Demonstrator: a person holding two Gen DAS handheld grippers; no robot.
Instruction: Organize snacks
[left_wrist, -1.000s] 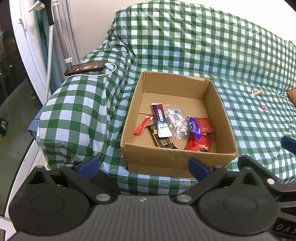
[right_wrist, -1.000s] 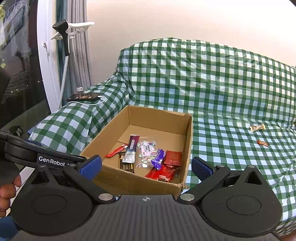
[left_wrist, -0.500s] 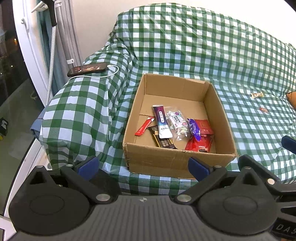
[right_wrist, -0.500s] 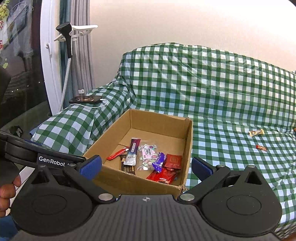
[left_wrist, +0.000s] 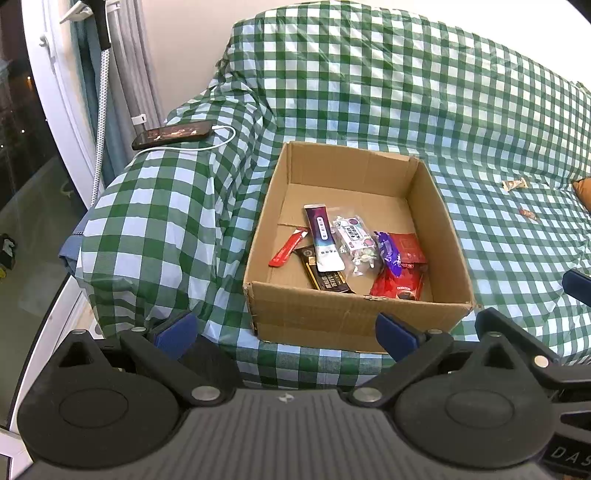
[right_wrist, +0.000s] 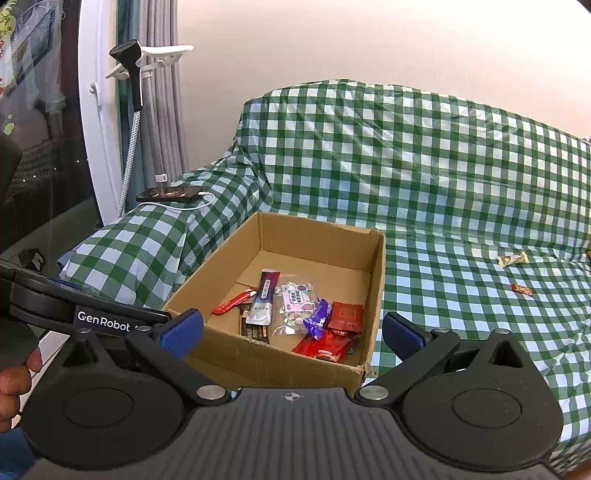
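Note:
An open cardboard box sits on a sofa draped in green checked cloth. Inside lie several snack packets: a purple-white sachet, a red stick, a clear candy bag and red packets. Two small wrapped snacks lie loose on the seat to the right, a tan snack and a red snack. My left gripper and right gripper hover open and empty just in front of the box.
A phone on a white cable rests on the sofa's left armrest. A garment steamer and curtain stand by the glass door at left. A person's hand holds the left gripper at the right wrist view's left edge.
Both grippers have drawn back and risen slightly, so the box looks smaller and lower in each view. Nothing on the sofa or in the box moved.

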